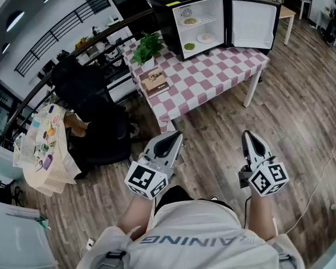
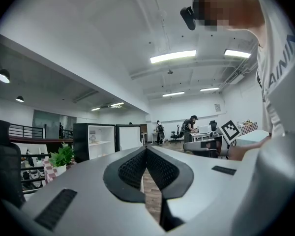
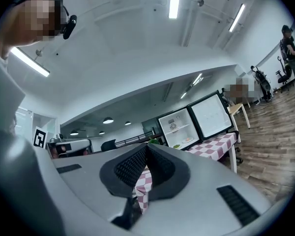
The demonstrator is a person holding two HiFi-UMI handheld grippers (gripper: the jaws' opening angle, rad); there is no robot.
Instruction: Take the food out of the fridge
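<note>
A black mini fridge [image 1: 173, 21] stands on a pink checkered table [image 1: 213, 74] far ahead, its door [image 1: 253, 22] swung open to the right. Plates of food sit on its white shelves: one on the upper shelf [image 1: 190, 21], one lower [image 1: 205, 38], and a green one at the bottom [image 1: 189, 46]. My left gripper [image 1: 176, 134] and right gripper [image 1: 247, 133] are held low in front of the person, well short of the table. Both are shut with nothing between the jaws. The fridge [image 2: 91, 140] shows small in the left gripper view; the right gripper view also has the fridge [image 3: 187, 124].
A potted plant [image 1: 147, 48] and a brown book [image 1: 155, 82] sit on the table's left part. A black office chair [image 1: 101, 130] stands left of my path, beside a cluttered side table [image 1: 42, 144]. A cable [image 1: 319, 172] lies on the wood floor at right.
</note>
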